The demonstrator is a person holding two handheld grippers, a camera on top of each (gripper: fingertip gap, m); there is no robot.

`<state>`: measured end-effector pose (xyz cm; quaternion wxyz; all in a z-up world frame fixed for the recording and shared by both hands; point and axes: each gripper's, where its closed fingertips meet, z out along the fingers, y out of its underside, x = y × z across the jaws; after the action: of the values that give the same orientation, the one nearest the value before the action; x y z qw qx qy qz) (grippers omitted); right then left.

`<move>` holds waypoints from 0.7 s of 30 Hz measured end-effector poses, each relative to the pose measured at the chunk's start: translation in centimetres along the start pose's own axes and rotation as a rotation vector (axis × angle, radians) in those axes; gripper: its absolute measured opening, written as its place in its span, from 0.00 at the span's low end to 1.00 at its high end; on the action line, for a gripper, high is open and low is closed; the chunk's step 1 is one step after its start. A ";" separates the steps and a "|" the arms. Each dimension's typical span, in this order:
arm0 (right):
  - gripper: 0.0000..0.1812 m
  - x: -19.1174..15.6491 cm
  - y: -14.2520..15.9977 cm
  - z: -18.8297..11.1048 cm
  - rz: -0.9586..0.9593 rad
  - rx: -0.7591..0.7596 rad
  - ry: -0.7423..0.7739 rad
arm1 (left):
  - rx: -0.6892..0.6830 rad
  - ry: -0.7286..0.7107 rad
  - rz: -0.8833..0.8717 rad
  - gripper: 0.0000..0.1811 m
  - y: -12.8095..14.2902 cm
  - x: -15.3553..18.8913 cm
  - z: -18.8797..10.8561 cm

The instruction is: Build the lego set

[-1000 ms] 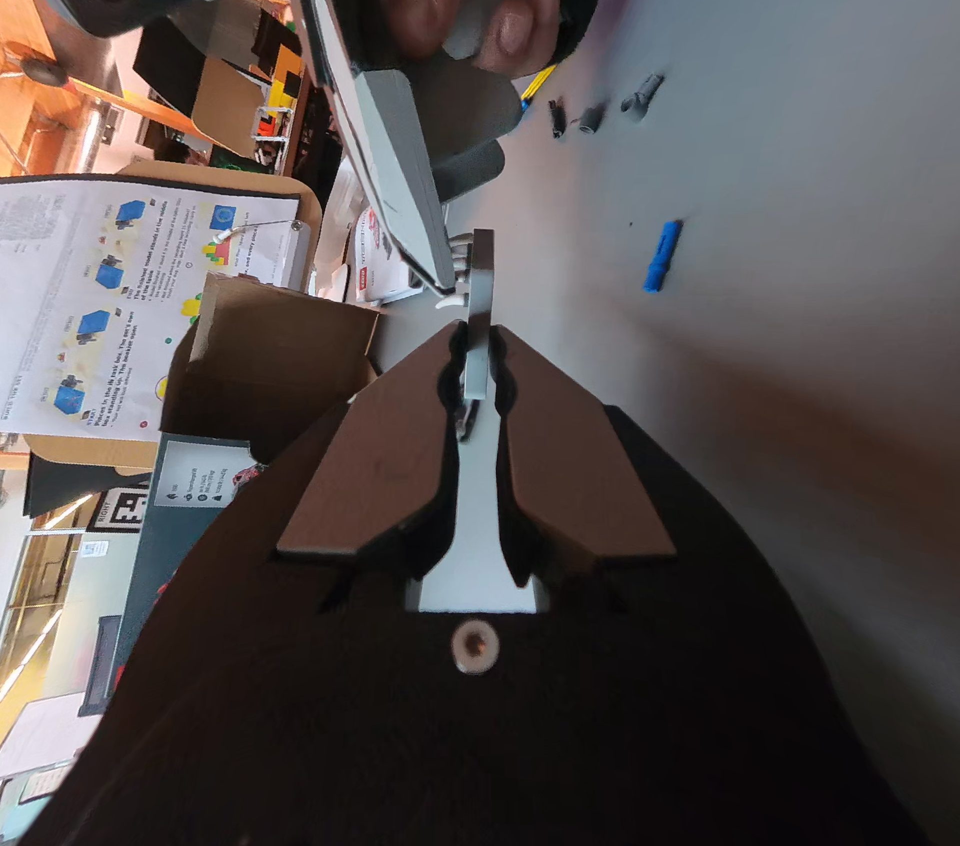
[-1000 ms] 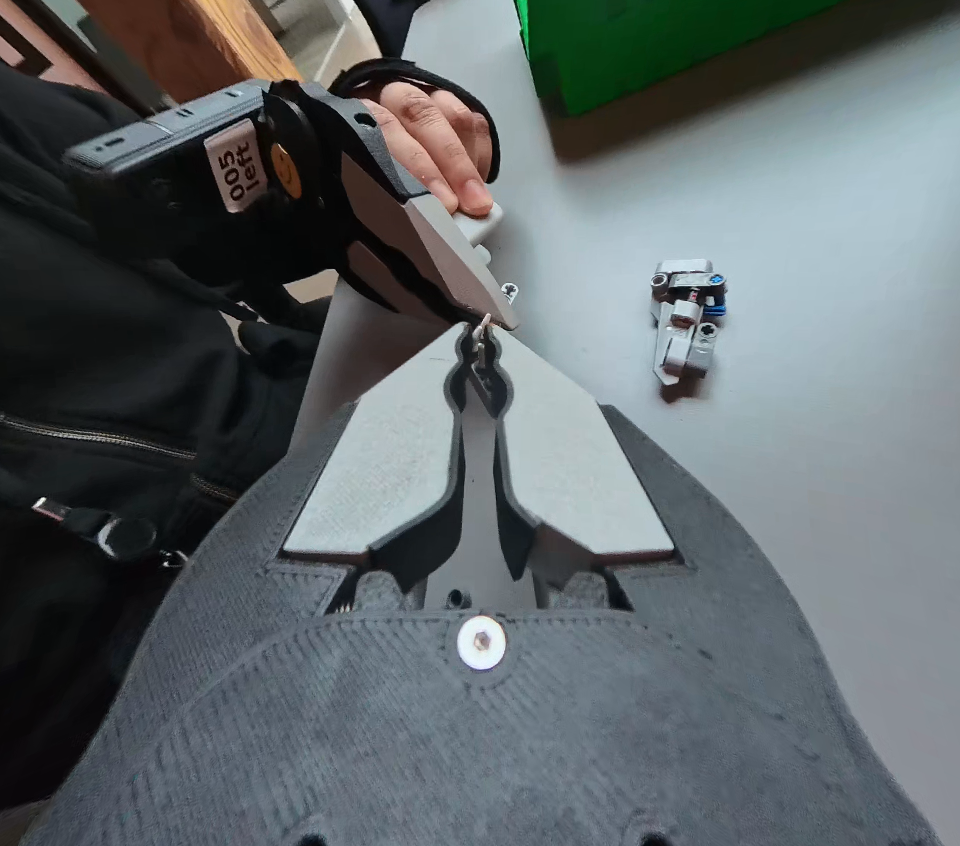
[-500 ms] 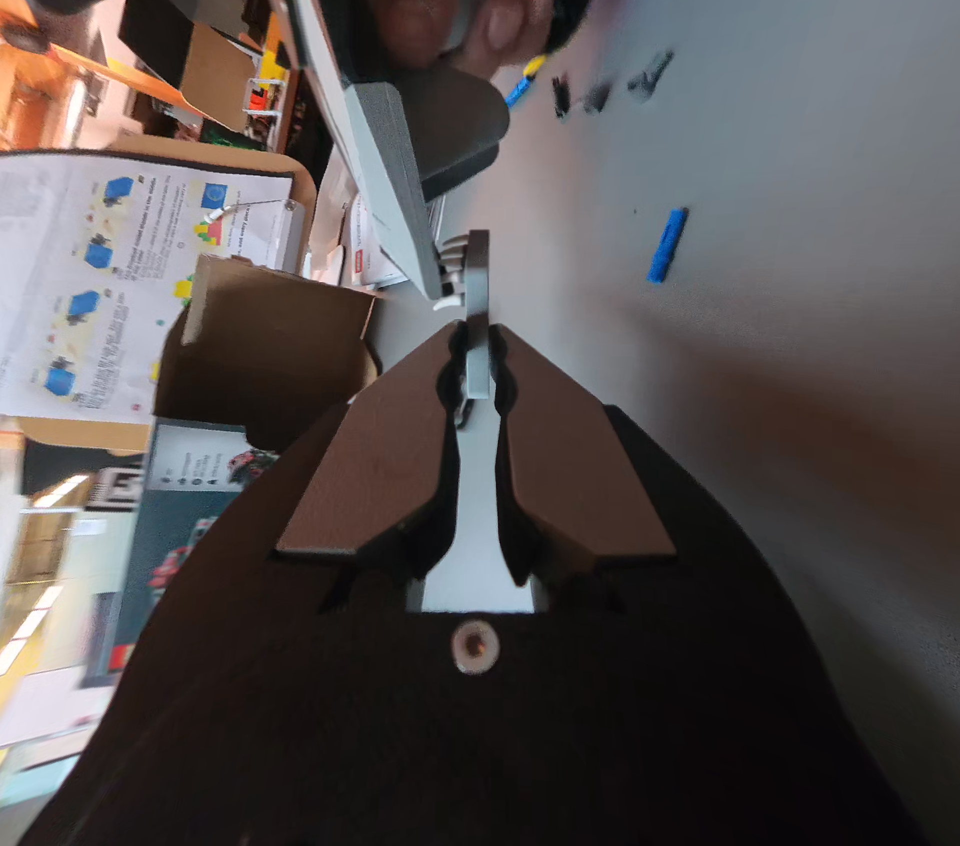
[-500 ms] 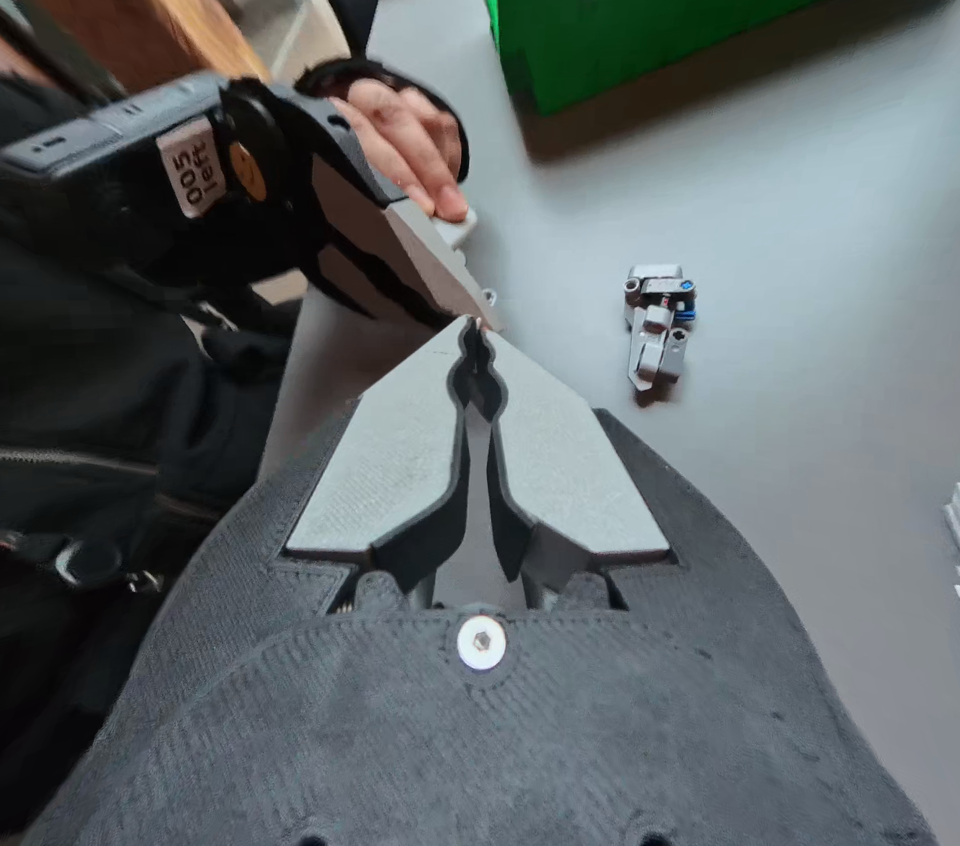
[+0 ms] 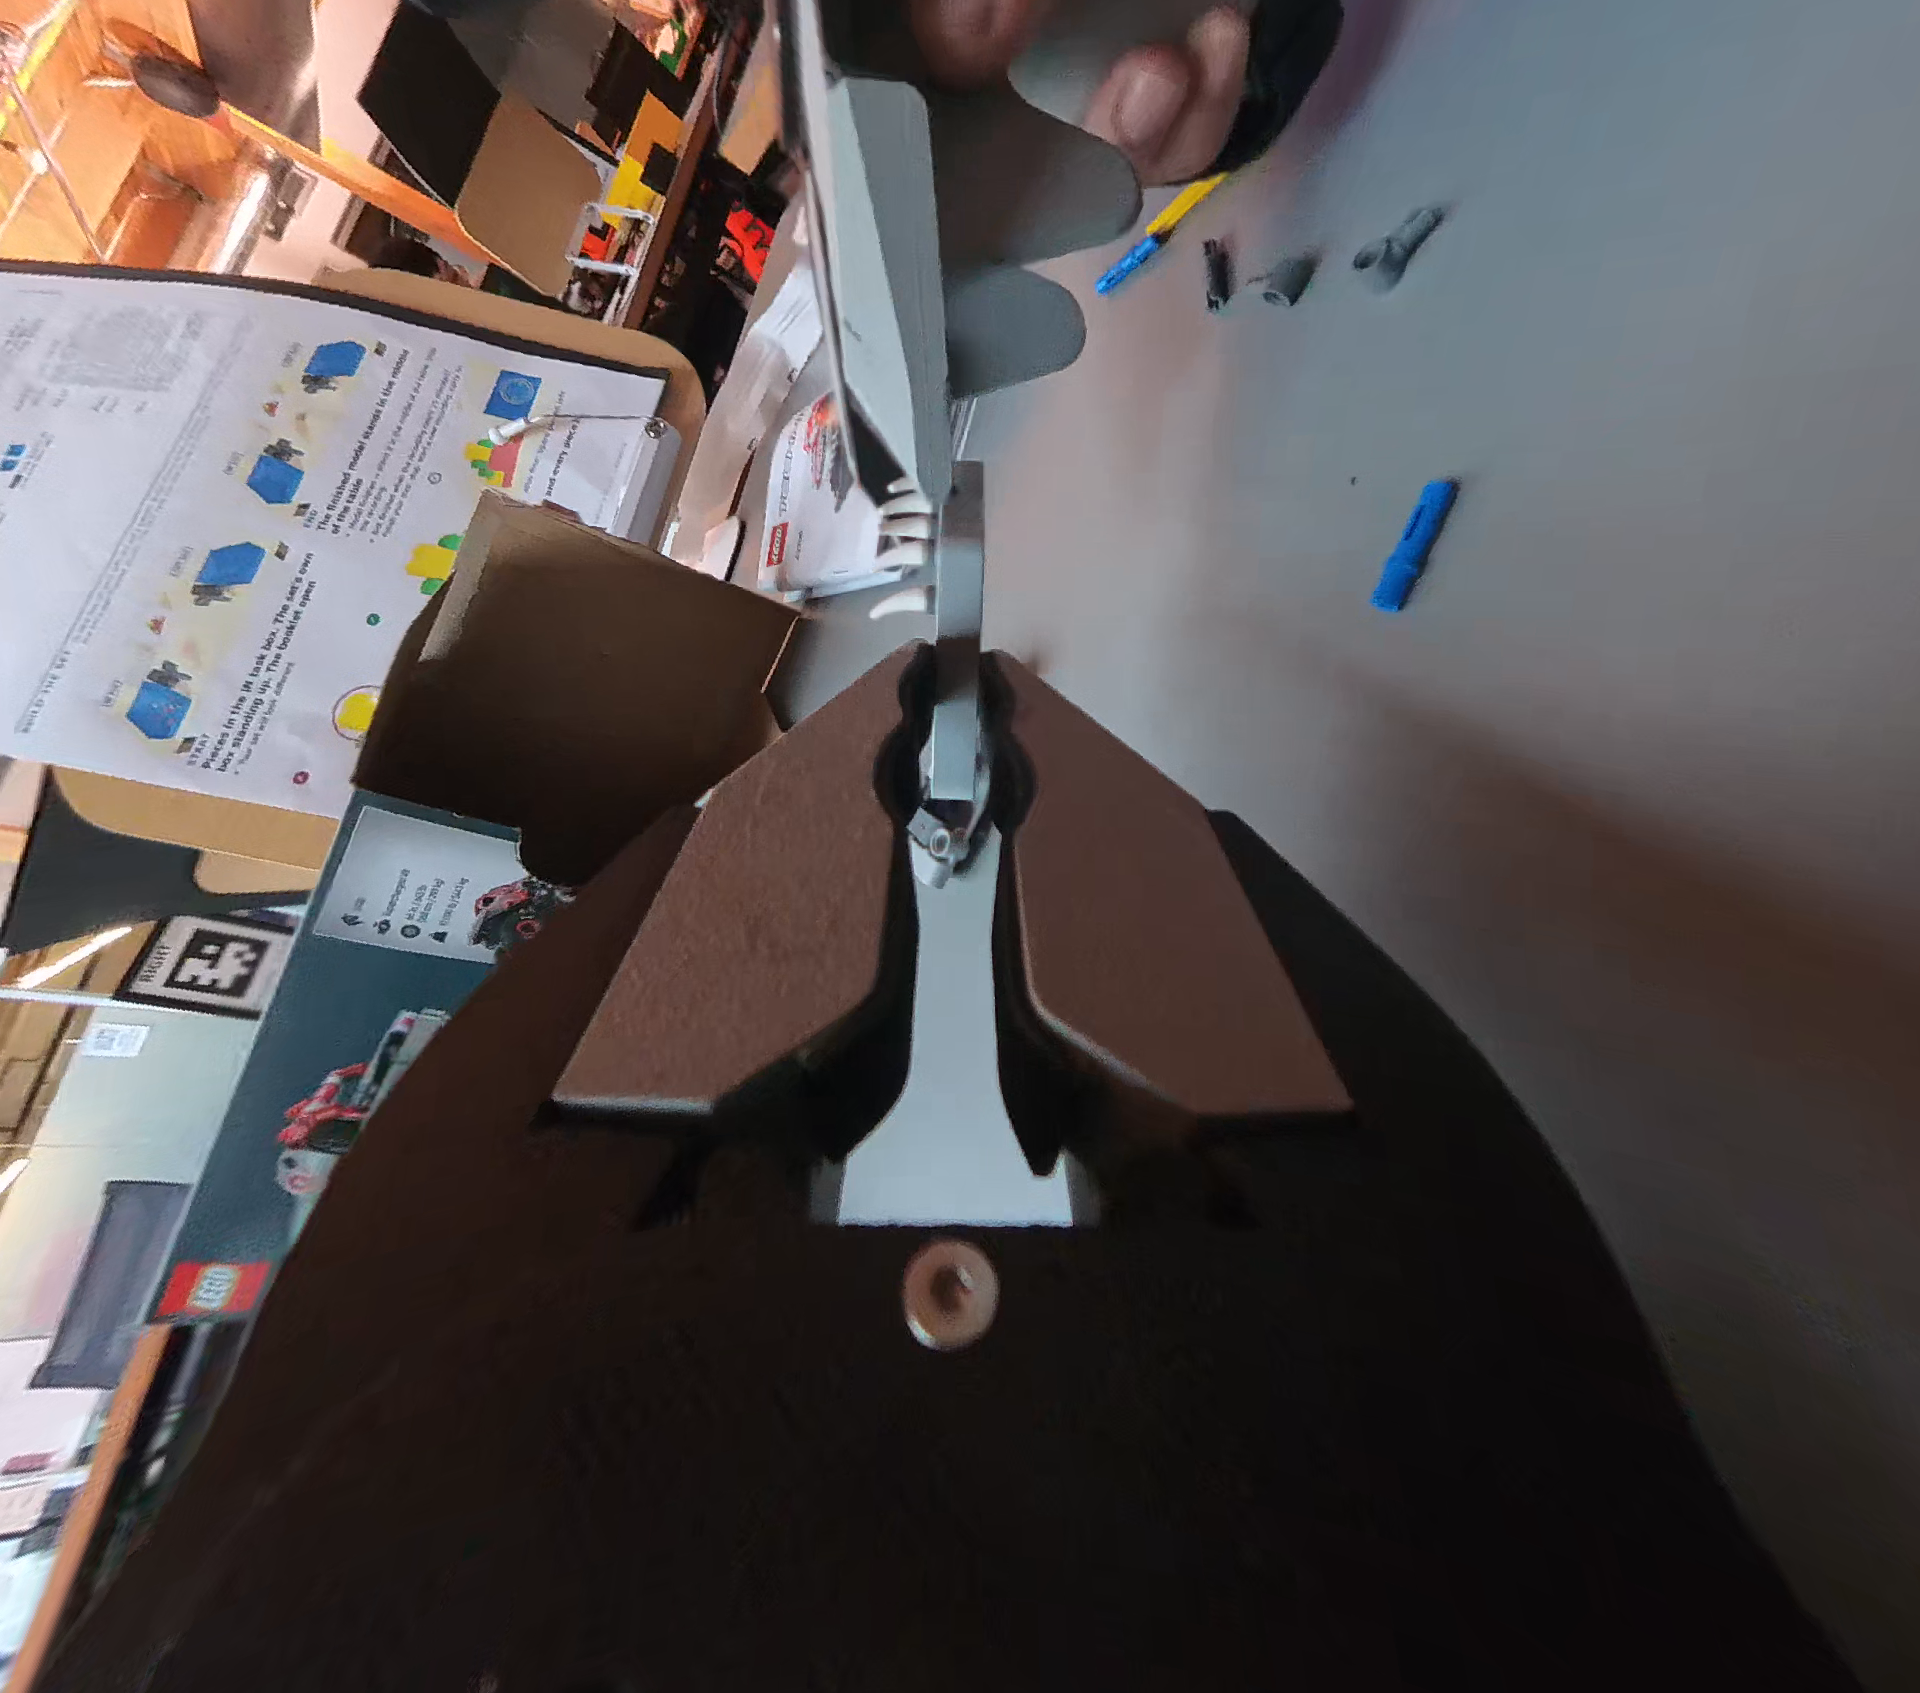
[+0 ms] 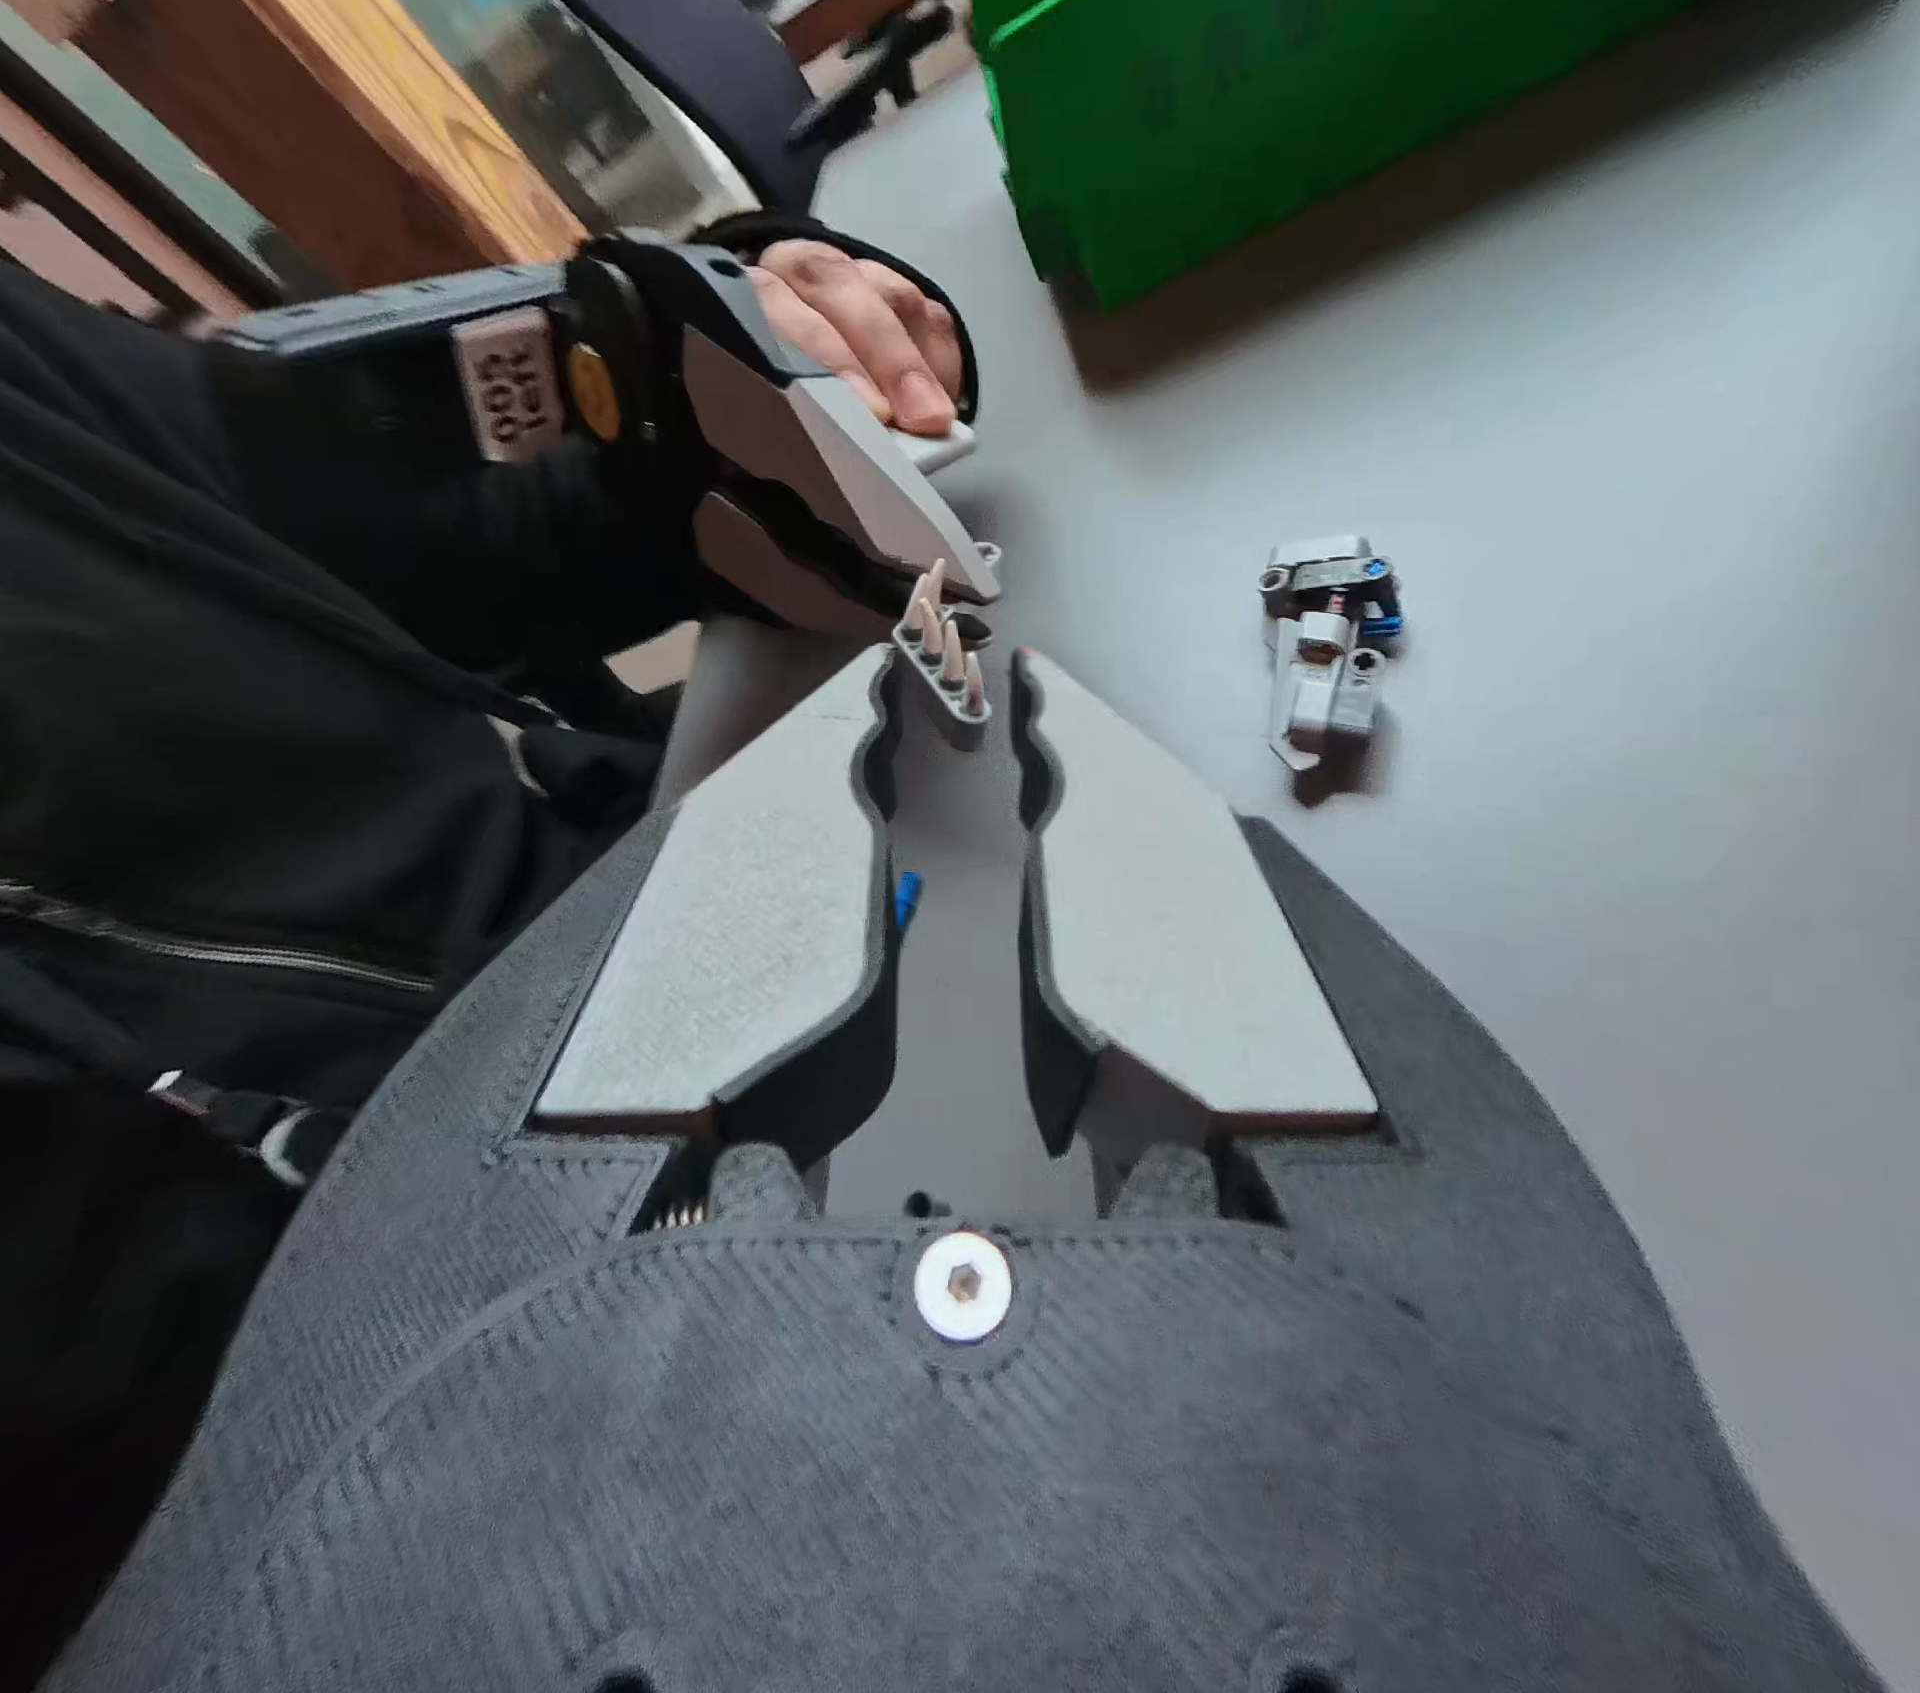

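My right hand-held gripper (image 6: pixel 951 713) has its fingers parted, and the gray beam with pale pegs (image 6: pixel 940 667) stands in that gap, pinched by the left hand-held gripper (image 5: pixel 954 708), so there is little room between the two. To the right, open gray counter (image 6: pixel 1558 500) lies around a small gray assembly (image 6: pixel 1322 667). The green bin (image 6: pixel 1455 33) walls off the far side. In the left wrist view, a cardboard box (image 5: pixel 582 667) crowds the left, and a blue pin (image 5: pixel 1413 542) lies loose on bare counter.
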<state>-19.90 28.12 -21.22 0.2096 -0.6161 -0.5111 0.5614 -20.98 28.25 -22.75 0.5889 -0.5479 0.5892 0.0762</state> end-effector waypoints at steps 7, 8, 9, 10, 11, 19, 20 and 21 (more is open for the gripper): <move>0.00 -1.2 -0.3 -0.4 0.073 0.037 -0.148 | 0.067 0.028 -0.055 0.03 -0.9 0.1 -0.3; 0.00 -1.2 -0.6 -0.4 0.091 0.049 -0.148 | 0.070 0.045 -0.083 0.04 -0.9 0.2 -0.3; 0.00 -0.9 -0.9 -0.3 0.103 0.072 -0.131 | 0.061 0.052 -0.096 0.04 -0.8 0.2 -0.4; 0.00 -0.5 -1.3 -0.2 0.126 0.100 -0.118 | 0.056 0.063 -0.094 0.04 -0.7 0.4 -0.4; 0.00 0.3 -1.9 -0.4 0.161 0.154 -0.086 | 0.064 0.087 -0.096 0.04 -0.9 0.8 -0.5; 0.00 0.9 -3.0 -2.3 0.157 0.254 -0.050 | 0.041 0.076 -0.082 0.03 -0.8 0.9 -0.1; 0.00 0.7 -2.7 -1.7 0.157 0.225 -0.060 | 0.049 0.070 -0.088 0.03 -0.9 0.8 -0.1; 0.00 1.1 -2.3 -1.3 0.142 0.190 -0.023 | 0.042 0.065 -0.084 0.03 -0.8 0.8 -0.1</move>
<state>-19.78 30.41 -19.46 0.2211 -0.6217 -0.4130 0.6277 -20.18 27.43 -22.91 0.5835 -0.5618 0.5860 0.0214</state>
